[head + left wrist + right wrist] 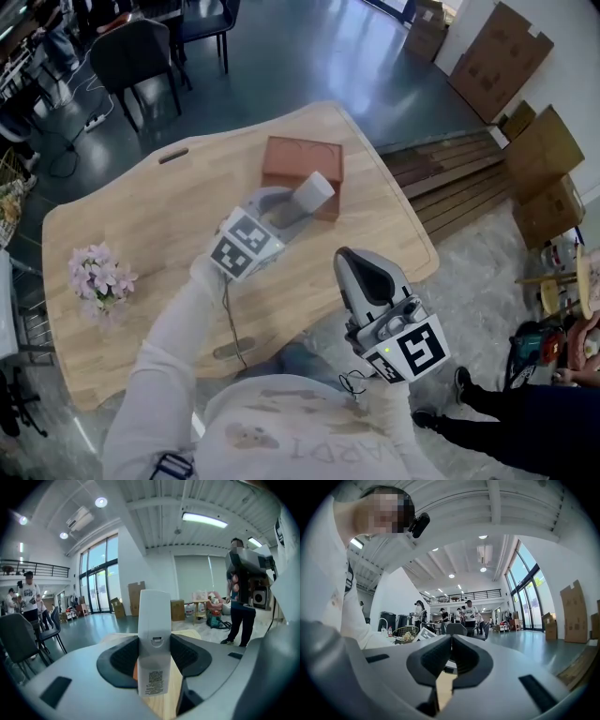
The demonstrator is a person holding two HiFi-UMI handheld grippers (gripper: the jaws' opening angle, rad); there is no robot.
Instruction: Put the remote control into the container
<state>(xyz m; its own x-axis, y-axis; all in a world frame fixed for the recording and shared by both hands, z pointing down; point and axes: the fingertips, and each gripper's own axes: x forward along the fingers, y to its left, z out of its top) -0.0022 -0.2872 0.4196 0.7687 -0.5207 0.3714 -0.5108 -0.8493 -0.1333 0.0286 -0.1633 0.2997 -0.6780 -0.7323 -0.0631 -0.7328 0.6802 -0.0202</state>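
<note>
The remote control (153, 634) stands between the left gripper (294, 207)'s fingers (119, 660); the container (298, 161) sits just beyond them on the desk (169, 211), and the flowers (98, 277) lie well to their left.

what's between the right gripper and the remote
Only bare table, in the head view; the right gripper is shut and empty, the left gripper holds the remote.

Wooden table (159, 211), brown container (298, 159) on it, pink flowers (98, 277) near left edge

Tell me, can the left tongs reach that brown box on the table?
Probably yes. The left tongs, shut on the remote control, hang right at the near edge of the brown container, and nothing I can see stands between them.
</note>
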